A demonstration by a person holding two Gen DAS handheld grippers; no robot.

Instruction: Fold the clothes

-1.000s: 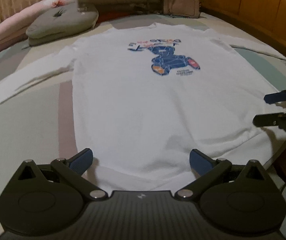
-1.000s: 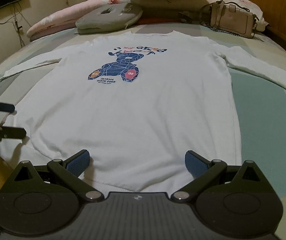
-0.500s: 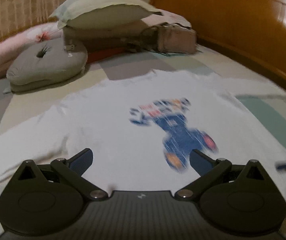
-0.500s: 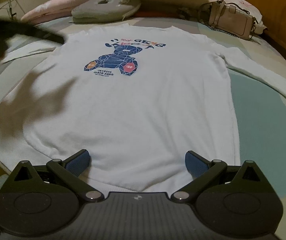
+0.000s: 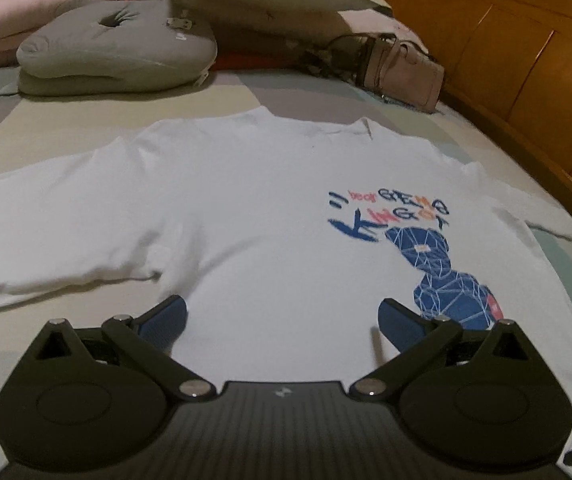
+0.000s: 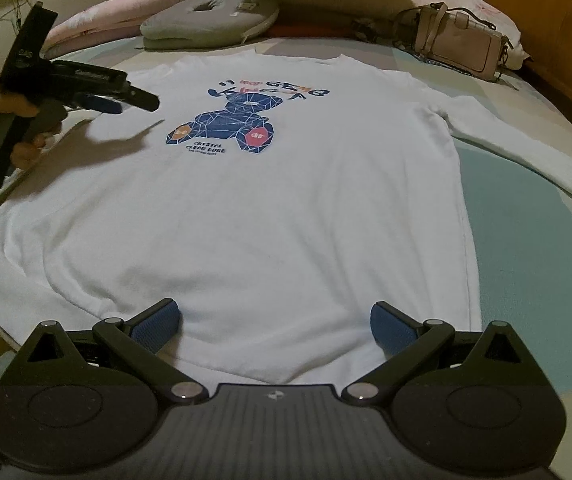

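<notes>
Your left gripper (image 6: 126,100) hovers over the left shoulder of the white long-sleeved sweatshirt with the blue bear print (image 6: 262,208), jaws spread and empty. The sweatshirt lies flat, face up, on the pastel patchwork bedsheet (image 6: 526,248). Your right gripper (image 6: 274,320) sits at the sweatshirt's hem, jaws wide apart, gripping nothing.

One sweatshirt (image 6: 254,208), one handbag (image 6: 460,46), three pillows (image 6: 210,20).

Sweatshirt (image 6: 246,208) sleeve ends cut off — small print unreadable.
</notes>
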